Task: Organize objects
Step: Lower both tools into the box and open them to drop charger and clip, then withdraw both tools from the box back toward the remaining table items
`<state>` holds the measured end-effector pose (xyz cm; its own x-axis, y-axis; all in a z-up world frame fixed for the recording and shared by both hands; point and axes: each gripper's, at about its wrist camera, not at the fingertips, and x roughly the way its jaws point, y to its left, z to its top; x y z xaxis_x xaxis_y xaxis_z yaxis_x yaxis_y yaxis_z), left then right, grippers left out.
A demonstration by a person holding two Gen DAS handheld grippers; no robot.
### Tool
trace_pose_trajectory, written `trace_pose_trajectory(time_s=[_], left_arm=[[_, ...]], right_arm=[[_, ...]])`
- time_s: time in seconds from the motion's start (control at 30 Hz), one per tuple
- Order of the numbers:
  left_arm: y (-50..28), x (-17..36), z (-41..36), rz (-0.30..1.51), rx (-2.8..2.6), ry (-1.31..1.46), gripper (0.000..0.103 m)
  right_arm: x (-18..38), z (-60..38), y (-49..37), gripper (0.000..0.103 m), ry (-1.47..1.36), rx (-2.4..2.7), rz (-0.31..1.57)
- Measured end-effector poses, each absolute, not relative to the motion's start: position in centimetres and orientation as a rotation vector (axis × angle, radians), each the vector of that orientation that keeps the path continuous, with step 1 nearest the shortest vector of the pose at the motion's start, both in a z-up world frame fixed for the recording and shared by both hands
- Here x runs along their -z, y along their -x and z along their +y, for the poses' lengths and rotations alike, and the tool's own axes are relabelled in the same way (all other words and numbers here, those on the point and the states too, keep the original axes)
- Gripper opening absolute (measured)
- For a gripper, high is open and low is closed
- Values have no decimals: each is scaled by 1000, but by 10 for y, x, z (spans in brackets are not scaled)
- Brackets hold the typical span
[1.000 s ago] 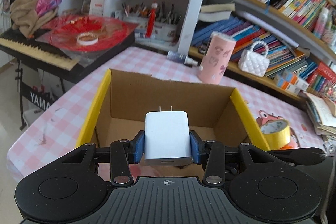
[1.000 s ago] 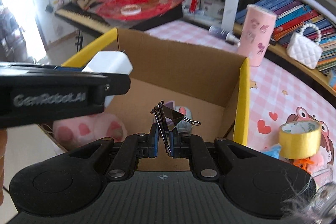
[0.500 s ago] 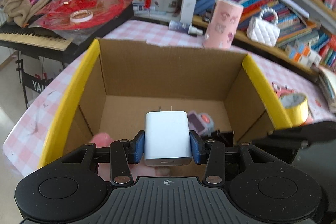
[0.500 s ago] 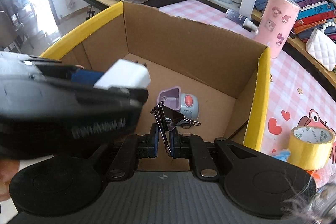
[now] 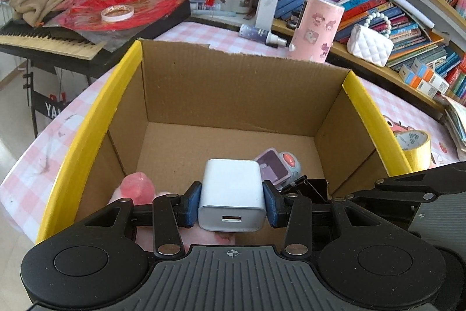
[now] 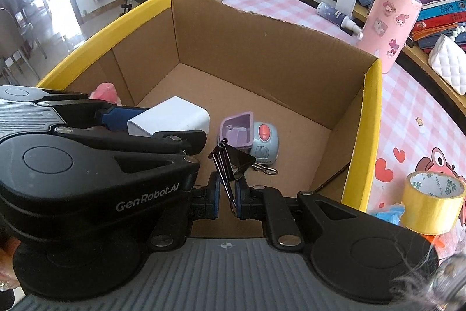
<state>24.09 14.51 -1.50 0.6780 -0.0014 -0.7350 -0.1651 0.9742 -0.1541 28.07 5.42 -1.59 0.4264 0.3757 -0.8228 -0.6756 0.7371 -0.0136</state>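
Two items were held above the open cardboard box (image 5: 241,95) at this moment, one in each gripper, so the sorting looked partly done rather than finished.

Through the left wrist camera, the left gripper (image 5: 232,201) sat at lower centre of the frame, its blue pads pressed against both sides of a white charger (image 5: 233,191), USB port facing the camera. Beyond the charger, on the box floor, lay a small purple and grey toy (image 5: 276,166), and a pink plush paw (image 5: 137,188) showed at lower left inside the box. A yellow tape roll (image 5: 415,147) stood outside the box at right, on the pink checked tablecloth (image 5: 35,165).

Through the right wrist camera, the right gripper (image 6: 226,196) at lower centre was pinched narrowly on a black binder clip (image 6: 231,165), held over the box interior. The toy (image 6: 250,139) lay just past it, with another clip (image 6: 265,168) beside it. The tape roll (image 6: 431,201) and something blue (image 6: 388,213) remained outside at lower right.

By my reading, the toy, paw and one clip were already stowed; charger and held clip awaited release, and the tape roll likely remained to collect.
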Motion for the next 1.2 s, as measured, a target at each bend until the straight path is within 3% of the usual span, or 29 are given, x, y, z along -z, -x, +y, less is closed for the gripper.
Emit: trace_pose_trajectory(time_s=[0.07, 0.13, 0.43, 0.8, 1.2], left_arm=[[-235, 9, 144, 780, -82, 205, 49], [-230, 2, 142, 743, -75, 188, 62], [-186, -42, 148, 562, -92, 169, 78], [-120, -58, 169, 472, -125, 203, 84], [-58, -34, 178, 523, -141, 182, 89]], right_arm=[[15, 52, -279, 11, 355, -674, 887], [13, 51, -276, 18, 347, -669, 861], [-13, 35, -250, 28, 249, -624, 759], [-41, 19, -187, 29, 187, -498, 602], [-20, 12, -116, 35, 138, -349, 649]])
